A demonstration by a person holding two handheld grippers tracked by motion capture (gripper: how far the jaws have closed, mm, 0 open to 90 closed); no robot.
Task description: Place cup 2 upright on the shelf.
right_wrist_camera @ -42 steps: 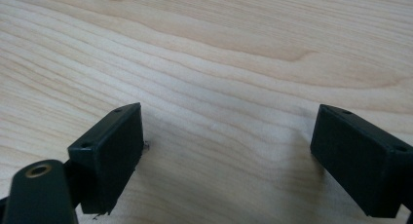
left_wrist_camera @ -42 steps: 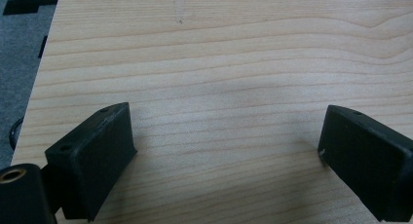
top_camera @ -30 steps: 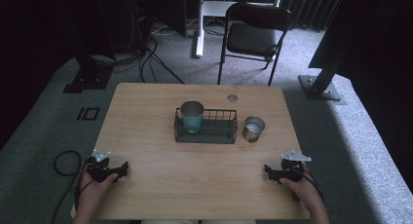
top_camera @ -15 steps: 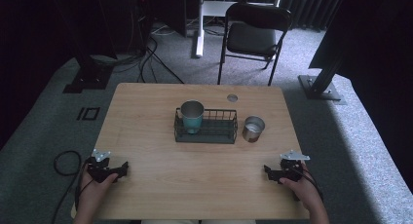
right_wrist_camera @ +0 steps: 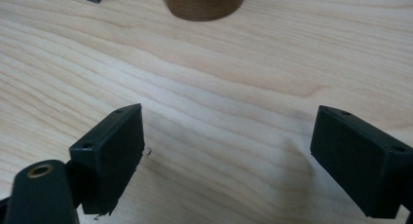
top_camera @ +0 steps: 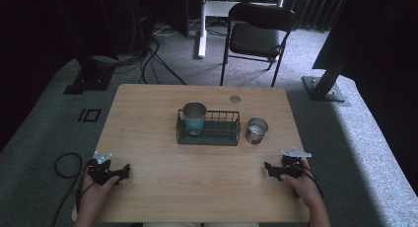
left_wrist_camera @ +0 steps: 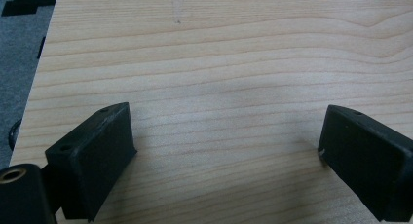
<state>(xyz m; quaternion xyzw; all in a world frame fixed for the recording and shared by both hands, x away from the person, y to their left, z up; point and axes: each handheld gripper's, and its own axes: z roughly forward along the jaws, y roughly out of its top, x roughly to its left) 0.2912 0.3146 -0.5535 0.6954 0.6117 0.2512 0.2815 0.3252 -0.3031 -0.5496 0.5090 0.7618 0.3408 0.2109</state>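
Note:
A dark wire basket (top_camera: pixel 223 136) stands mid-table on the wooden table (top_camera: pixel 148 118). A teal metal cup (top_camera: pixel 194 117) stands upright in its left end. A second steel cup (top_camera: pixel 256 131) stands on the table just right of the basket; its base (right_wrist_camera: pixel 203 1) shows at the top of the right gripper view. My left gripper (top_camera: pixel 121 171) rests near the front left edge, open, jaws wide over bare wood (left_wrist_camera: pixel 229 136). My right gripper (top_camera: pixel 270 169) rests near the front right edge, open too, nothing between its jaws (right_wrist_camera: pixel 229 151).
A small round grommet (top_camera: pixel 235 98) sits in the table's far edge. A black folding chair (top_camera: pixel 256 37) stands behind the table, with dark stands and cables on the carpet around it. A cable loop (top_camera: pixel 66 164) lies on the floor by the left hand.

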